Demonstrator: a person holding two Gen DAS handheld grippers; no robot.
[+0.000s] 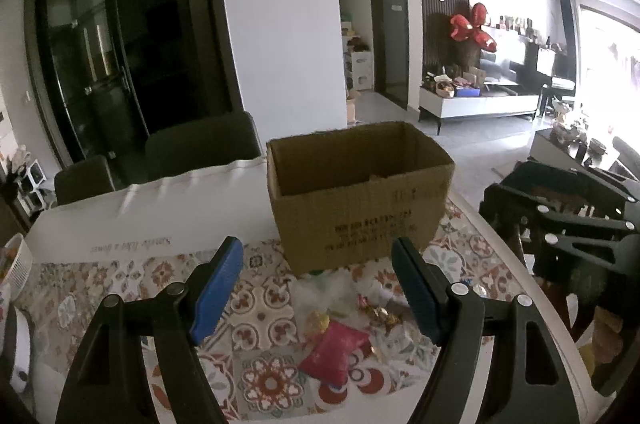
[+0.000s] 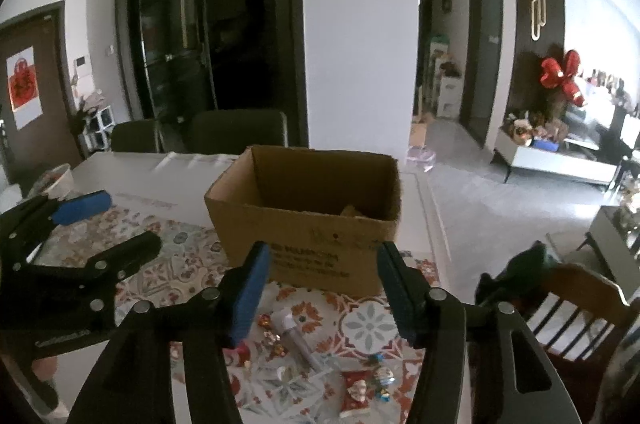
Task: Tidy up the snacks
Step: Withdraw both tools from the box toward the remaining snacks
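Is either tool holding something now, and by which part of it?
Nothing is held. The left tool and the right tool are both open above the snacks.

White pillar [image 1: 280, 24], dark glass doors [image 1: 120, 44], grey floor [image 2: 500, 208]

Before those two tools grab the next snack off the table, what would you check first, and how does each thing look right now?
1. Cardboard box upright, top open: ok.
2. Left gripper open, nothing between its fingers: ok.
3. Right gripper open, nothing between its fingers: ok.
4. Snacks within view: red packet and wrapped candies lie loose on the patterned tablecloth: ok.
5. Room left in the box: something lies at the bottom, the rest hidden: cannot tell.
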